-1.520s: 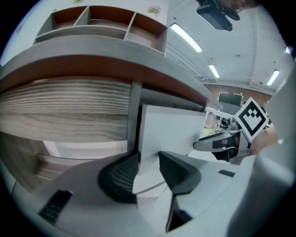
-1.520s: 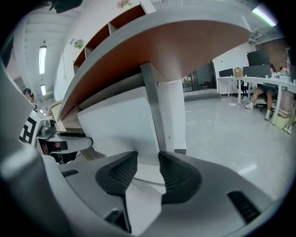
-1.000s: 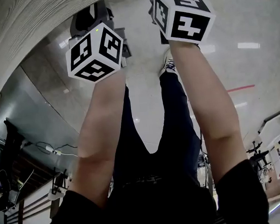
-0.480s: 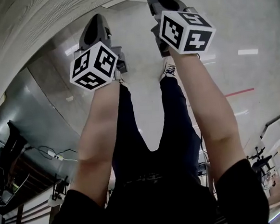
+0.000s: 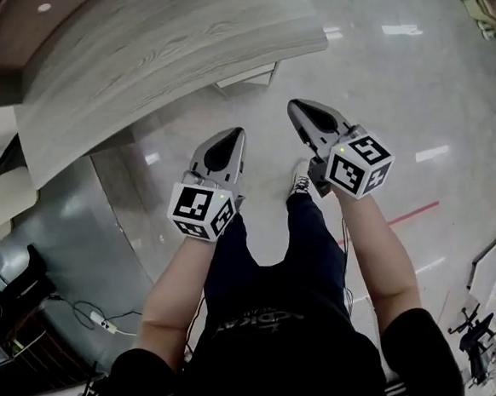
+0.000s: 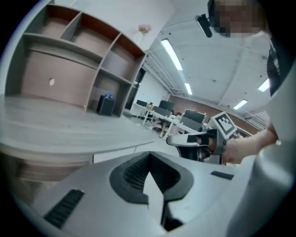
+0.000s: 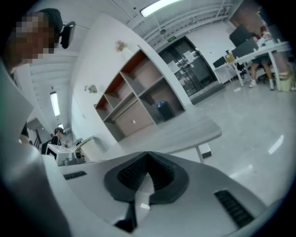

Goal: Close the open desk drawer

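Pale glossy floor (image 5: 394, 96) fills most of the head view. At 11 o'clock sweeps the one big grey wood-grain table (image 5: 168, 45), curved along its edge. The left gripper view adds one open shelf unit (image 6: 78, 60) behind that table, up at 10 o'clock.

Down the middle run the person's two legs (image 5: 270, 259) in dark trousers, with one shoe (image 5: 300, 178) showing.

Now the tools, two of them. The left claw (image 5: 229, 139) sits at 12 o'clock and the right claw (image 5: 303, 112) at 1 o'clock. Both are clenched tight on nothing, pads meeting with only air between, as each gripper view shows. Both hang over open floor, clear of the table. Two marker cubes (image 5: 200, 209) ride behind them, one apiece.

And the drawer? No open drawer can be made out in any view. One small white panel (image 5: 247, 76) tucks under the table's edge at 12 o'clock. Whether that belongs to the drawer, I cannot tell.

Here's the danger as I read it. With the target unseen, a push could land on the wrong face. A narrow clenched tip could also skid off a smooth front. A shove from one side only might rack the drawer and jam it part-way. Two claws working close together could knock each other too.
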{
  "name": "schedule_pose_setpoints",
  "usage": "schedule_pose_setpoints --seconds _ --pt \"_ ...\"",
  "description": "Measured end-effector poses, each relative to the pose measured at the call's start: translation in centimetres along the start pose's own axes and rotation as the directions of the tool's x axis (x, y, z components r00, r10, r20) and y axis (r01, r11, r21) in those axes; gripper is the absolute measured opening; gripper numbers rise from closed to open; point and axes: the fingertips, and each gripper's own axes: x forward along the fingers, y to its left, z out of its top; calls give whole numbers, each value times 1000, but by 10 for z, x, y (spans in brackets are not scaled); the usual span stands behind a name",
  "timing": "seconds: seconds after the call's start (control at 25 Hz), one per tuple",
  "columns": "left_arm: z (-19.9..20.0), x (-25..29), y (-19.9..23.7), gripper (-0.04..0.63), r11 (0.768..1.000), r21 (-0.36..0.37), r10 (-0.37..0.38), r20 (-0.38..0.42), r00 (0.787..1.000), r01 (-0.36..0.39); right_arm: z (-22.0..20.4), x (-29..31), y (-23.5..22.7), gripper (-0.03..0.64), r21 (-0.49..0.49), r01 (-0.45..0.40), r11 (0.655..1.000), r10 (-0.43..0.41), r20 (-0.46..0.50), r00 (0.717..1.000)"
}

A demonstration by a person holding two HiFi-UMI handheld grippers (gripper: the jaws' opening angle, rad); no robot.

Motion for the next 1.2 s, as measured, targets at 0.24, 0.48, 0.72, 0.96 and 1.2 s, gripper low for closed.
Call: schedule_pose_setpoints --seconds 0.24,0.48,0.72,0.96,1.2 --pt "48 -57 -57 11 982 57 -178 0 984 178 33 -49 99 17 -247 -112 962 107 -34 994" --pt "90 -95 -94 11 960 71 -275 36 961 273 55 -79 173 17 -355 -184 916 191 -18 982" --pt "106 -118 -116 11 943 67 -331 69 941 326 57 -95 217 17 -371 -236 898 250 -11 968" --pt "106 -127 -123 11 916 64 -399 38 916 397 61 -111 231 17 -345 -270 899 285 -6 959" --pt "106 -135 -123 11 917 85 -393 29 919 389 44 -113 232 17 -277 -282 919 286 -27 958"
